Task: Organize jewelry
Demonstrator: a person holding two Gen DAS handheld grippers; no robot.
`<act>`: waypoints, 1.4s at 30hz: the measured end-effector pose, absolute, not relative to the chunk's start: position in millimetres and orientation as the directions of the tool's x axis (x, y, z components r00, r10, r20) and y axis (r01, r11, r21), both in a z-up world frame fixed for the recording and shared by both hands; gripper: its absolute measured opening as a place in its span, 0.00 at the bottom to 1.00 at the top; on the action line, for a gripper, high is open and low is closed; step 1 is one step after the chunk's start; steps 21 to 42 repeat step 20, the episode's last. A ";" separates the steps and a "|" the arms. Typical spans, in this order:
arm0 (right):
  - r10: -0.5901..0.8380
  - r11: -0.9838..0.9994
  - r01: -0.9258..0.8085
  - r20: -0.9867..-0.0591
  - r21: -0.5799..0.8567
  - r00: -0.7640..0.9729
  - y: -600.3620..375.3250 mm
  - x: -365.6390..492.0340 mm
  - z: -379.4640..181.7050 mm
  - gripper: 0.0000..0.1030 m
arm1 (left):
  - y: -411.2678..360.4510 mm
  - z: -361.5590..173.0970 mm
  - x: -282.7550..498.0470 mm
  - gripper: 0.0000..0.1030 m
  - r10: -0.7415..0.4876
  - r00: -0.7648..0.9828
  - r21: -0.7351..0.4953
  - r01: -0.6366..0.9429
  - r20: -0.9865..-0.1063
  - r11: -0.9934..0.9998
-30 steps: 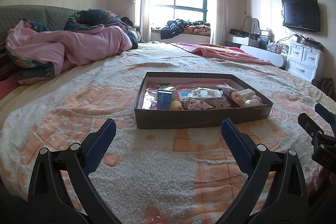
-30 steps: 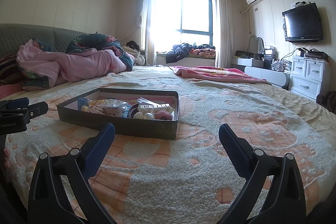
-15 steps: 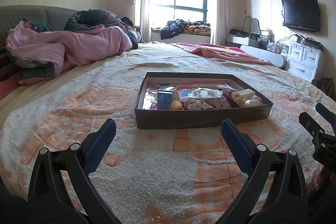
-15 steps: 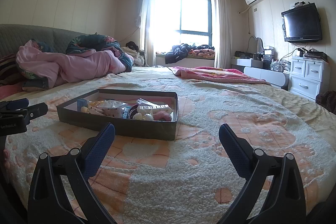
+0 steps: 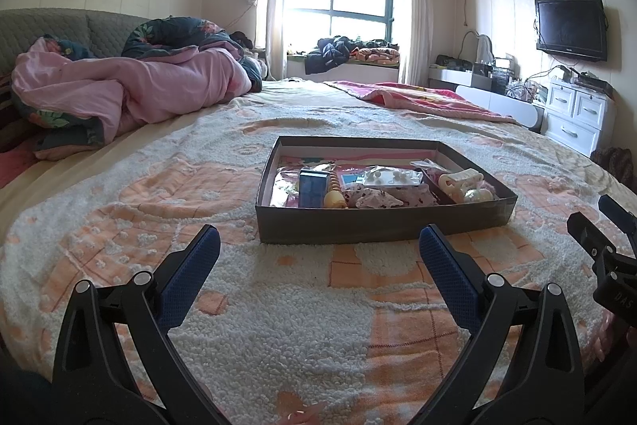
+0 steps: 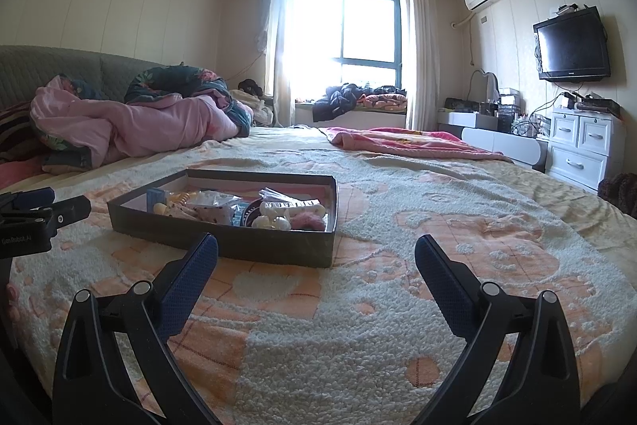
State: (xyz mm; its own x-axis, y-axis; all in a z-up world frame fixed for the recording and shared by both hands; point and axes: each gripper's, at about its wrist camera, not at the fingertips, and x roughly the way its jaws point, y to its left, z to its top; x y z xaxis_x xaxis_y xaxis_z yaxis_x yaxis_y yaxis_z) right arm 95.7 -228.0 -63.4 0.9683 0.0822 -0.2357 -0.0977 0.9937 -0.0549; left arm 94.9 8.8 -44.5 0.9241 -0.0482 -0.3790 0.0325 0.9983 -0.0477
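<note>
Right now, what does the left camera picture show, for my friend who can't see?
A shallow dark tray of jewelry and hair clips sits on a fuzzy peach-and-white bedspread. The left gripper hovers before it, jaws wide open and empty, in a sunny bedroom.

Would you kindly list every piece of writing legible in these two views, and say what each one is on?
"Gen Robot.AI", roughly; the small print is hard to make out: on the black body of the left gripper, seen from the right wrist view.
"DAS", cut off: on the black body of the right gripper, seen from the left wrist view.
Brand mark on the black wall-mounted television: too small to read.
Items in the dark cardboard tray: no readable text.
</note>
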 end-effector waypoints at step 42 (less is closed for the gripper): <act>-0.099 0.995 0.089 -0.457 -0.043 0.884 -307.4 181.5 -43.6 0.94 | 110.6 -24.2 177.8 0.89 0.180 0.835 -0.058 -0.245 -0.521 0.968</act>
